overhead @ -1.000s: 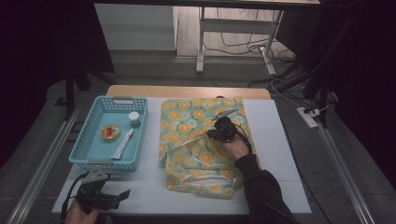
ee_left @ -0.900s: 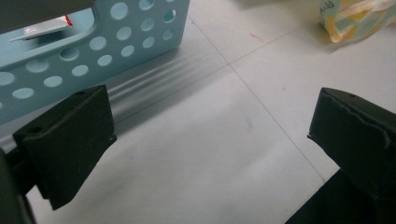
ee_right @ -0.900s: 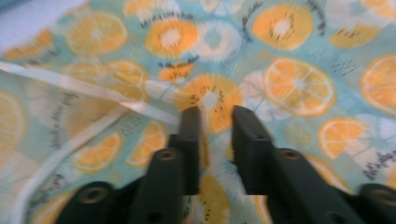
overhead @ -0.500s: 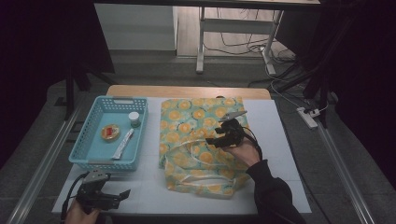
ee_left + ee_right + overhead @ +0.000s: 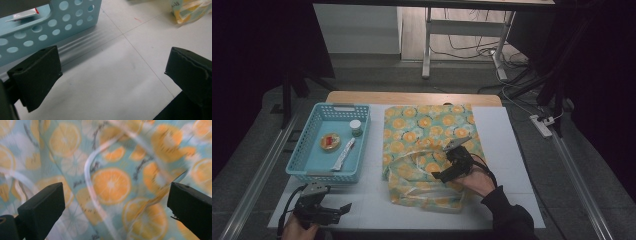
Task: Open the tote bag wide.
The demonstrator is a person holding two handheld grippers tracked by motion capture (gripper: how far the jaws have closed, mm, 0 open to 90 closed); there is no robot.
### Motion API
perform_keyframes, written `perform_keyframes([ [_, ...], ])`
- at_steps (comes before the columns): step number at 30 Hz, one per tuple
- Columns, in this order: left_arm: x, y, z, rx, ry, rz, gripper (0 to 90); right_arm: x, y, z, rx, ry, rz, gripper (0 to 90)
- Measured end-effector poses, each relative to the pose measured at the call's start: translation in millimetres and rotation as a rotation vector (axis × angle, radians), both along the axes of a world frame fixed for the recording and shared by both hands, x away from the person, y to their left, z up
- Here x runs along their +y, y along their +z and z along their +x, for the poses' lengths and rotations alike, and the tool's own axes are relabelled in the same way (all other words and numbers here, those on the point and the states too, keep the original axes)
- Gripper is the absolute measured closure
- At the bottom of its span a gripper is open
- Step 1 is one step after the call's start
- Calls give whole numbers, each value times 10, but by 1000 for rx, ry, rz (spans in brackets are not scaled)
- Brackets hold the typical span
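Orange-print bag (image 5: 110, 182): motion-blurred in right gripper view, edges cut off. Blue basket (image 5: 50, 27): cropped top-left in left gripper view. Basket contents (image 5: 339, 142): too small to identify. Left hand (image 5: 294, 231): cut by bottom edge.

I note both grippers black, right gripper (image 5: 451, 161) and left gripper (image 5: 324, 210) each plate-topped with a cable trailing; dark sleeve (image 5: 507, 217) on my right arm.
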State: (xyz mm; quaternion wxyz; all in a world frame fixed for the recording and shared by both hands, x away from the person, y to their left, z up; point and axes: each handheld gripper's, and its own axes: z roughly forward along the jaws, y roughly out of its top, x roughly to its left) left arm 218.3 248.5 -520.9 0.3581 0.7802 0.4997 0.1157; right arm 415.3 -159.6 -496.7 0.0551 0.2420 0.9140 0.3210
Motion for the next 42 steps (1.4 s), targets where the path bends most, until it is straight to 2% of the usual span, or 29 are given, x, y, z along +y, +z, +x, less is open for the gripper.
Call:
perform_keyframes([
  [1, 0, 0, 0, 0, 0, 0, 4, 7, -66, -33, 14, 11, -13, 16],
  [3, -1, 0, -1, -1, 0, 0, 4, 13, -97, -45, 20, 19, -22, 16],
  [4, -1, 1, -1, -1, 0, 0, 4, 33, -160, -67, 22, 35, -46, 20],
  [5, 0, 1, -1, -1, 0, 0, 4, 33, -160, -67, 22, 35, -46, 20],
  [6, 0, 0, -1, 0, 0, -1, 4, 54, -215, -84, 19, 44, -77, 48],
  [7, 0, 0, -1, 0, 0, 0, 4, 54, -215, -84, 19, 44, -77, 48],
  [9, 1, 0, -2, -1, 0, 0, 4, 81, -253, -132, -31, 53, -114, 92],
  [10, 1, 0, -2, -1, 0, 0, 4, 81, -253, -132, -31, 53, -114, 92],
  [14, -3, 0, -1, 0, -1, 2, 5, 80, -226, -162, -46, 73, -102, 283],
  [15, -5, -1, -1, -1, 0, 3, 5, 80, -209, -169, -48, 89, -100, 388],
  [16, -6, -1, 0, -1, 0, 4, 5, 80, -209, -169, -48, 89, -100, 388],
  [18, -6, -1, 0, 1, -1, 4, 5, 78, -201, -170, -48, 98, -97, 473],
  [19, -6, -1, 0, 0, -1, 5, 6, 71, -193, -168, -50, 96, -94, 595],
  [20, -7, -1, 0, 1, -1, 5, 5, 64, -191, -162, -48, 104, -90, 658],
  [21, -7, -1, 1, 1, -1, 4, 5, 64, -191, -162, -48, 104, -90, 658],
  [22, -8, -2, 1, 0, -1, 5, 6, 53, -192, -150, -55, 107, -86, 758],
  [24, -7, -1, 0, 0, -2, 5, 6, 49, -187, -136, -57, 101, -89, 867],
  [27, -4, -1, 1, 1, -2, 3, 6, 57, -177, -125, -49, 109, -97, 890],
  [32, -5, -2, 2, 1, -2, 3, 6, 62, -152, -78, -7, 102, -90, 897],
  [34, -4, -2, 2, 2, -2, 2, 6, 54, -127, -61, -4, 98, -73, 898],
  [35, -4, -2, 3, 2, -2, 2, 6, 40, -81, -43, -2, 91, -40, 898],
  [36, -4, -2, 3, 2, -1, 2, 6, 40, -81, -43, -2, 91, -40, 898],
  [38, -4, -2, 3, 2, -2, 2, 6, 30, -14, -24, 2, 100, -6, 898],
  [42, -2, -2, 3, 3, 0, 1, 6, 34, 48, -7, -13, 100, 13, 898],
])
